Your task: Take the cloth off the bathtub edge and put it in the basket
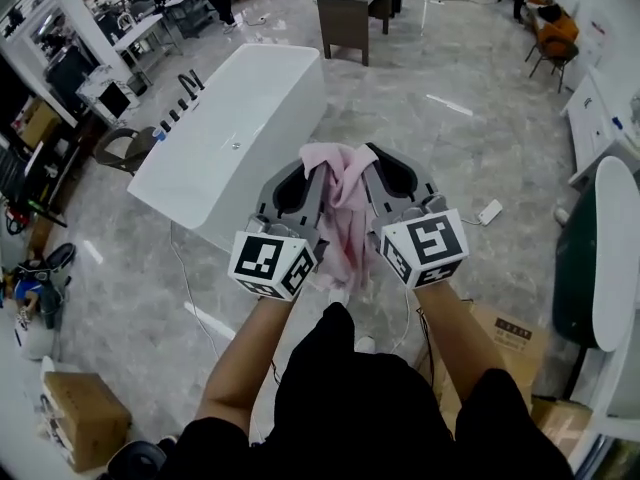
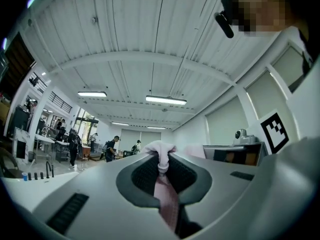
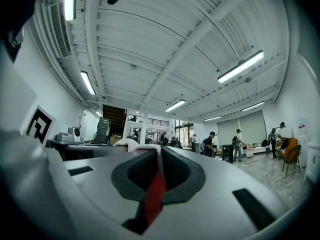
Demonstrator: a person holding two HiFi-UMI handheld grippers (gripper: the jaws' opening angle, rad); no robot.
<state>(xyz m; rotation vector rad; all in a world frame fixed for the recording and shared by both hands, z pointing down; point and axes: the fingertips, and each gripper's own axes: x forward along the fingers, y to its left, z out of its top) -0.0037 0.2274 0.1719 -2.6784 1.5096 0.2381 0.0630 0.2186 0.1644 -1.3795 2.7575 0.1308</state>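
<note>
Side by side ahead of bare forearms (image 1: 245, 363), left hand-held gripper (image 1: 311, 170) and right hand-held gripper (image 1: 371, 165) each clenched on pink cloth (image 1: 346, 208), white bathtub (image 1: 235, 133) beyond their tips.

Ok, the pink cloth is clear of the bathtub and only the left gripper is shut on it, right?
Not only the left gripper: the right gripper view shows the right gripper shut on the pink cloth too. It is clear of the bathtub.

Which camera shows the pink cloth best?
The head view: the whole pink cloth hangs bunched between the left gripper and right gripper. The left gripper view shows only a pinched strip in its jaws; the right gripper view likewise.
</note>
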